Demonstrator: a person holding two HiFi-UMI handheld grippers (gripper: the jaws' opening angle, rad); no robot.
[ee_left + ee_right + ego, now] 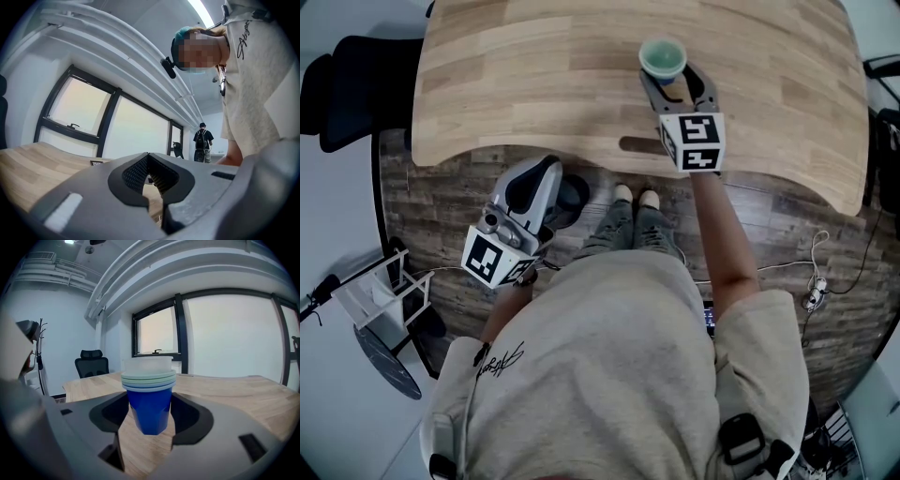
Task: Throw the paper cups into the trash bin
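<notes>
My right gripper's (675,84) 2 jaws clamp the stack of paper cups (662,58) just above the wooden table (534,75), my left gripper (539,180) hangs closed and empty beside what I take for the trash bin (573,199), so carrying the cups over there comes next.

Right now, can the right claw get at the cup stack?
Looks like yes: the cup stack sits between the jaws of the right claw, which close on its blue sides; nothing blocks it.

Tabletop (534,84) lies open around the stacked cups (662,58).
</notes>
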